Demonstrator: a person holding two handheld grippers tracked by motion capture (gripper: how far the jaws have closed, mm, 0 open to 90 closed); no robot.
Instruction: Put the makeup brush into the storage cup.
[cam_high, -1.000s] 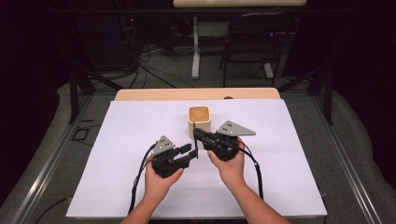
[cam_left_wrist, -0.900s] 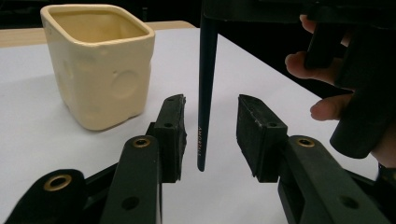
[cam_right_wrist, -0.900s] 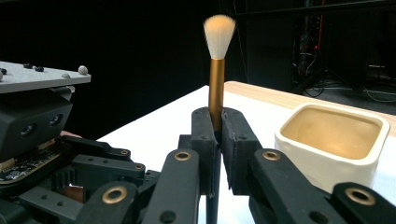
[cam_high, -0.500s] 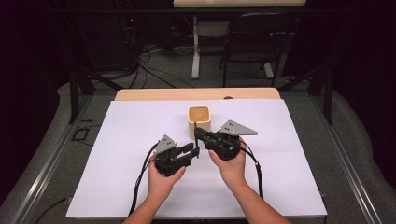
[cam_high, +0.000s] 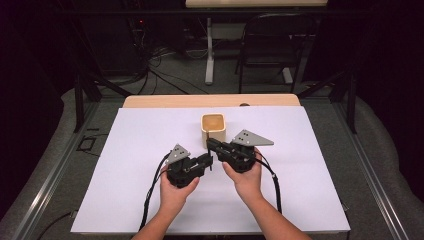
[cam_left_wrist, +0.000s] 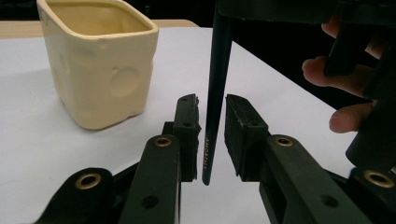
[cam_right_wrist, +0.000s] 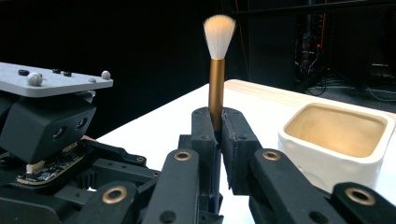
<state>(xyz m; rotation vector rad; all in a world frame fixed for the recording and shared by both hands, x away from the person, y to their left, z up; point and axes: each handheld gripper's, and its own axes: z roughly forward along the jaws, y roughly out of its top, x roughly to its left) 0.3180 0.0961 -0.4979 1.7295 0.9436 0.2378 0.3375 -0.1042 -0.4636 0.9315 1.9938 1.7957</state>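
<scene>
1. The brush (cam_right_wrist: 216, 70) stands upright, clamped by its gold ferrule between the jaws of the right hand-held gripper (cam_right_wrist: 215, 122), its white bristle tuft at the top.
2. Its dark tapered handle (cam_left_wrist: 214, 93) hangs down between the jaws of the left hand-held gripper (cam_left_wrist: 210, 122), which are set narrow on either side of it (small gaps show, so they are not closed on it).
3. A cream square cup (cam_high: 213, 128) sits on the white surface (cam_high: 125, 170) just beyond the two grippers, slightly left of the right one's grey plate (cam_high: 251, 138).
4. In the high view the left hand-held gripper (cam_high: 207, 161) and right hand-held gripper (cam_high: 210, 144) meet near the middle of the surface, tips close together.
5. The person's left hand (cam_high: 172, 192) and right hand (cam_high: 246, 177) come in from the near edge.
</scene>
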